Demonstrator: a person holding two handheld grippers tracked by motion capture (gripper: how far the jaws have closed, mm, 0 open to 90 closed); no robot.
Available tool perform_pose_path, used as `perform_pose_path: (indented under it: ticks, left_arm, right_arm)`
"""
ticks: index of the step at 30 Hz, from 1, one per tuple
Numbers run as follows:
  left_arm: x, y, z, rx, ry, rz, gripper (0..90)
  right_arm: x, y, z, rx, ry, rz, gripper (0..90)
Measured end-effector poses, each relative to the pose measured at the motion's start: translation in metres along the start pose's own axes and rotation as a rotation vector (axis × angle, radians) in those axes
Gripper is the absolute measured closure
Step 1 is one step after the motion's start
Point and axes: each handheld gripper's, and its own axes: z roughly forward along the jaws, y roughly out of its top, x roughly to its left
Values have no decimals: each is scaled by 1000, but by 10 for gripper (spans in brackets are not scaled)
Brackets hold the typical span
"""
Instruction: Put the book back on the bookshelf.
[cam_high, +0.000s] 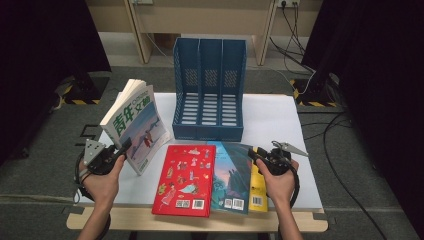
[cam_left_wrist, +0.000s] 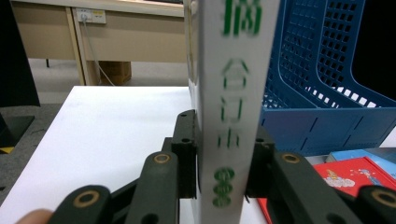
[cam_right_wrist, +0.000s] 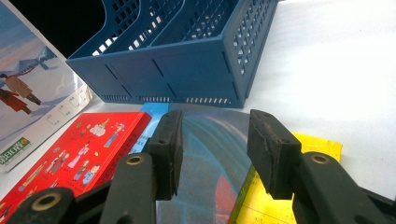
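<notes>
One magazine (cam_high: 134, 125) clamped upright in left hand-held gripper (cam_high: 121, 148); right hand-held gripper (cam_high: 256, 156) held wide, empty, over three books (cam_high: 186, 179) left lying on counter (cam_high: 280, 120); file rack (cam_high: 209, 90) unfilled.

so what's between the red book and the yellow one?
The blue book, overlapped by the red book and lying over the yellow book, seen in the high view.

Glossy paper magazine (cam_high: 136, 125); perforated blue plastic file rack (cam_high: 209, 90); matt black jaws.

Grey carpet floor (cam_high: 45, 150), black curtains (cam_high: 45, 35) left and right, a wooden bench (cam_high: 200, 12) far behind.
</notes>
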Motion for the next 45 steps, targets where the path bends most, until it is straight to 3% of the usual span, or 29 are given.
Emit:
perform_pose_path:
  ticks: [7, 22, 36, 45]
  left_arm:
    - [-1, 7, 2, -25, -5, -1, 687]
    - [-5, 41, 5, -81, 11, 51, 681]
    - [-8, 54, 14, -70, 13, 56, 671]
    - [-9, 54, 16, -63, 2, 56, 727]
  right_arm:
    - [-2, -1, -1, -2, -1, -2, 564]
    - [-5, -2, -3, -5, -5, 5, 560]
    - [-6, 0, -5, -13, -3, 17, 553]
    - [-8, -1, -6, -10, -4, 20, 550]
